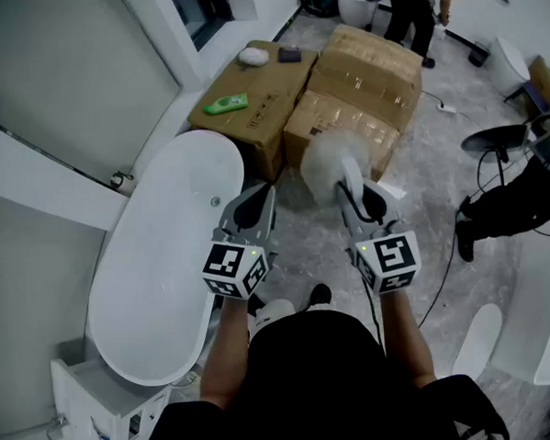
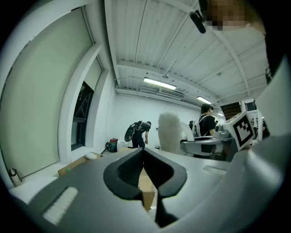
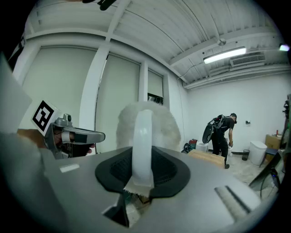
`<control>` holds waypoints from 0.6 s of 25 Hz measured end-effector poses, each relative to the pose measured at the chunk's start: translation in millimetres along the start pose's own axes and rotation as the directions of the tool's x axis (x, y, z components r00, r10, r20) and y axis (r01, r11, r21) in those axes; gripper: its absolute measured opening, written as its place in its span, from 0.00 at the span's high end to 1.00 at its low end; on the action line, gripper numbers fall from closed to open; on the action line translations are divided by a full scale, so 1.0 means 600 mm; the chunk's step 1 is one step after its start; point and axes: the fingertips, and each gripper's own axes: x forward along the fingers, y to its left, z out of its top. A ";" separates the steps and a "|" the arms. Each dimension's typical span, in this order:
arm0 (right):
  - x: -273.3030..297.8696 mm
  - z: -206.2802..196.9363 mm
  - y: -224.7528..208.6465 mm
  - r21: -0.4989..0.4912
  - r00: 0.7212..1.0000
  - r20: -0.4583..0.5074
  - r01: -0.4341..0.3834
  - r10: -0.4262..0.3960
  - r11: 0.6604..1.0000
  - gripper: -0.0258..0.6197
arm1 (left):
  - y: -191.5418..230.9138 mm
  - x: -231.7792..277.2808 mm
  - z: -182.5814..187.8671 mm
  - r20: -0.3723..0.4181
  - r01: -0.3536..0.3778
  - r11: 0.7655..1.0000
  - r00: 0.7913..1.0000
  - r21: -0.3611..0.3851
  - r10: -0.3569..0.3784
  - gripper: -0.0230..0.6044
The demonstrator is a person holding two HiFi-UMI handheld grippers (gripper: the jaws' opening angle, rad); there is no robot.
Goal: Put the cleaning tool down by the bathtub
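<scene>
Left of the person, white bathtub [image 1: 165, 220] runs along the wall; its foot end is just beside the left gripper. Ahead on the floor [image 1: 295, 250] are cardboard boxes [image 1: 341, 82], close to the tub's far end, with a green item [image 1: 225, 104] and other small bits on top.

Left gripper [image 1: 253, 206] is held level over the tub's edge. Its fingers [image 2: 122, 170] are closed together on nothing; looks parked there to stay out of the way, since only one hand is needed.

Right gripper [image 1: 359, 201] points slightly down toward the floor gap between tub and boxes. Its fingers [image 3: 113, 170] are clamped on the white handle [image 3: 142, 145] of the tool [image 1: 332, 165], a fluffy white duster. The handle runs straight out along the fingers, fluffy head forward and up in the air over the floor in front of the boxes, touching nothing. The grip sits low on the handle, probably so the head can be lowered first.

Judgement: tool not yet put down. Likely next is to lower it to the bare floor beside the tub, then open up. Watch the boxes, which crowd that spot.
</scene>
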 end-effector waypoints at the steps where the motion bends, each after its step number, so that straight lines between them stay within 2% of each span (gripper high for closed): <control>1: -0.003 0.005 0.001 -0.005 1.000 0.012 0.002 -0.002 1.000 0.82 | -0.002 -0.002 0.001 -0.001 0.001 1.000 1.000 0.002 -0.001 0.97; 7: -0.019 0.017 0.001 -0.019 0.999 0.042 0.008 -0.007 1.000 0.82 | -0.006 -0.013 0.007 0.000 -0.013 1.000 1.000 0.005 0.013 0.97; 15: -0.025 0.003 -0.006 -0.035 0.999 0.034 -0.013 0.015 0.999 0.82 | -0.009 -0.015 -0.009 -0.020 -0.044 0.999 0.999 0.006 0.045 0.97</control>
